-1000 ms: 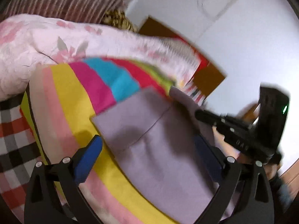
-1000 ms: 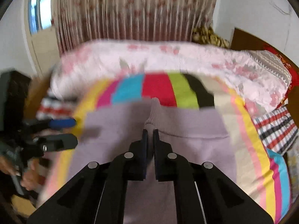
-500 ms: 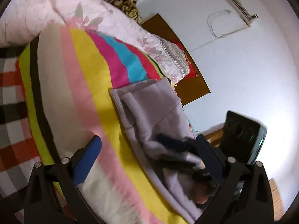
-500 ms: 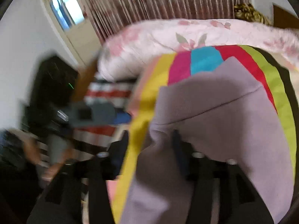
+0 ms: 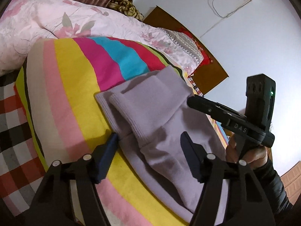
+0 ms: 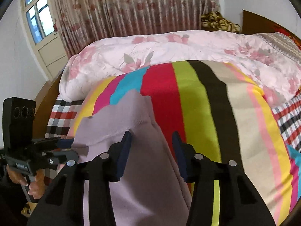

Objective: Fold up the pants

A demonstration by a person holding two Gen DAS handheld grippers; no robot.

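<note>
The lilac pants (image 5: 161, 124) lie on the striped blanket (image 5: 79, 86) that covers the bed, filling the centre and lower right of the left wrist view, with one end now doubled back over the rest so a ribbed hem shows on top. A second ago the cloth lay flatter and the right gripper (image 6: 151, 150) was pressed shut on it; now its jaws are spread with nothing between them, hanging over the pants in the lower middle of its own view. The left gripper (image 5: 148, 146) also has its jaws spread, as before, though narrower, one blue pad beside the folded edge and the other over the cloth, pinching nothing. The right gripper appears at the right of the left view, above the fold's far corner. A pink floral quilt (image 6: 169, 49) lies across the upper part of the frame.
</note>
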